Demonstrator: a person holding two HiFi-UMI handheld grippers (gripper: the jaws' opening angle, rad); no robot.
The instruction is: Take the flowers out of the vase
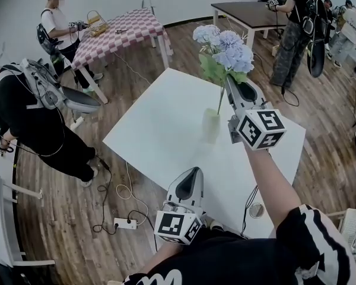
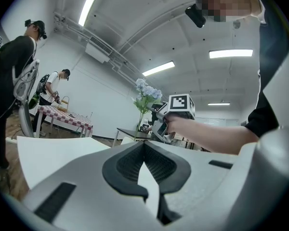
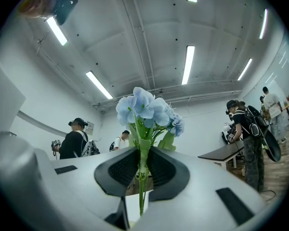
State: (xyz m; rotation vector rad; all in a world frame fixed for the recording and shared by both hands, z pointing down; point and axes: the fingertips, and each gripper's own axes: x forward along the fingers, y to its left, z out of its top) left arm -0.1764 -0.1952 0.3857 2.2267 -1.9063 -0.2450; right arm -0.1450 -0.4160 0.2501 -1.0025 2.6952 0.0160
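The right tongs [image 3: 143,165] are clenched on the stem of the flowers [image 3: 147,107], its tip seemingly not yet clear of the vase [image 1: 210,125] on the tabletop [image 1: 160,135], so a straight upward lift comes next; the left tongs [image 2: 144,150] are closed and empty.

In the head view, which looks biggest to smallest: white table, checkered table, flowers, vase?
Largest first: white table; checkered table, though it stands farther off; flowers; vase.
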